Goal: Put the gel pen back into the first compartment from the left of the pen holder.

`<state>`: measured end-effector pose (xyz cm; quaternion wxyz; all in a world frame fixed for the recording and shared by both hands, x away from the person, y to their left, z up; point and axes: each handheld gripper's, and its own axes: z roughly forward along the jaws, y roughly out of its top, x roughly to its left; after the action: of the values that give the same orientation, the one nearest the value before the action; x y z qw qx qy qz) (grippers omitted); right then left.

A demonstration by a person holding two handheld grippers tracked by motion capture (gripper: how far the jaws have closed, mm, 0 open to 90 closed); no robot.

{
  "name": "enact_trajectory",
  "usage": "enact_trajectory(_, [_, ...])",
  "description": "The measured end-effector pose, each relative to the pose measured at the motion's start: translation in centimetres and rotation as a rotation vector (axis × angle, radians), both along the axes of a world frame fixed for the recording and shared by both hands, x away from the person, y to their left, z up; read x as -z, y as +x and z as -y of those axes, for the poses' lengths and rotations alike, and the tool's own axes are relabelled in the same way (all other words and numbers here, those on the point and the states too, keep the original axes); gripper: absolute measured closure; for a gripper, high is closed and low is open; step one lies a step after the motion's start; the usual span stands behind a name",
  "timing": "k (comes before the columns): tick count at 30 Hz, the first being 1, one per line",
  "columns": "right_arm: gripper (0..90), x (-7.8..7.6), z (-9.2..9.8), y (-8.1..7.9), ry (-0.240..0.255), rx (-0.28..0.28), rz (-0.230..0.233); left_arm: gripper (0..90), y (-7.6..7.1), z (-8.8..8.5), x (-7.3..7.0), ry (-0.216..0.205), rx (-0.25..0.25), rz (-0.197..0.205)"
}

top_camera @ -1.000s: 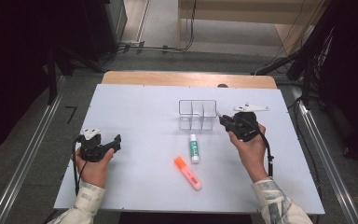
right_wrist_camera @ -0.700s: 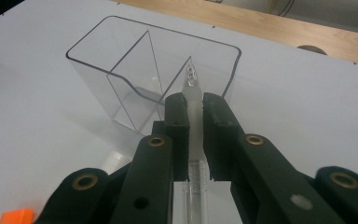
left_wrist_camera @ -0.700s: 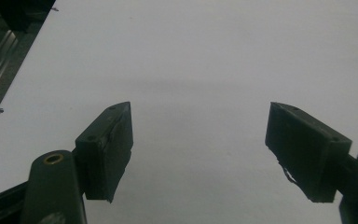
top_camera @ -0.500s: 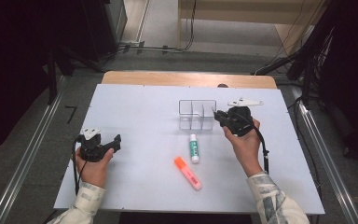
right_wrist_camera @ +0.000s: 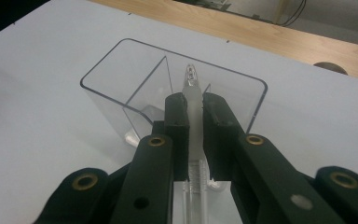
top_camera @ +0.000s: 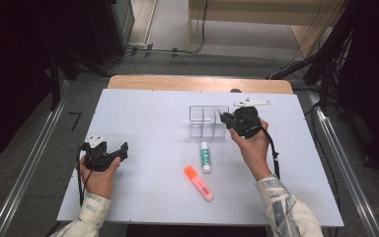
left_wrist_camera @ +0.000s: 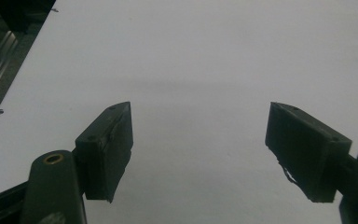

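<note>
White rectangular desk (top_camera: 143,123) seen from above, wooden strip along its far edge. Near the left front corner: left gripper (top_camera: 120,152), black, held low over bare desk, jaws wide apart with nothing between them (left_wrist_camera: 198,140). Towards the front edge, just right of centre: orange highlighter pen (top_camera: 199,183) lying slantwise. Just beyond it: white glue stick with green label (top_camera: 205,157), lying flat, cap end toward the organiser. Right of centre, toward the far edge: clear plastic desk organiser with three open compartments (top_camera: 203,114), upright. At its right end: right gripper (top_camera: 225,119), jaws clamped on a clear, slim pen (right_wrist_camera: 194,100), its tip pointing over the organiser's nearest compartment. In the right gripper view, pen tip (right_wrist_camera: 190,73) poised above the rim, not yet down inside.

Step in hand, judged: carrying the clear pen to the organiser for dropping in. Next move calls for tilting the pen tip downward, lining it up over one compartment without knocking the light plastic wall, then parting the jaws. Highlighter and glue stick lying loose on the desk, likely next.
</note>
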<state>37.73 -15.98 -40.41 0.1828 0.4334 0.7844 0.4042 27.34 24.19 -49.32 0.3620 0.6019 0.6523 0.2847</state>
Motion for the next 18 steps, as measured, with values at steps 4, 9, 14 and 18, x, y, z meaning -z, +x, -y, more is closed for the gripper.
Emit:
enact_trajectory(4, [79.3,-0.2,-0.8,0.6,0.005,-0.011,-0.003,23.5,0.0,0.0,0.0,0.0,0.0,0.0])
enact_trajectory(9, [79.3,-0.5,-1.9,1.4,0.006,-0.029,0.004,23.5,0.0,0.0,0.0,0.0,-0.001,0.001])
enact_trajectory(14, [79.3,-0.6,-2.7,2.2,0.016,-0.036,-0.001,23.5,0.0,-0.1,0.0,0.001,0.0,0.001])
enact_trajectory(18, [79.3,-0.7,-3.4,2.8,0.039,-0.051,0.004,23.5,0.0,-0.1,0.0,0.0,0.001,0.0])
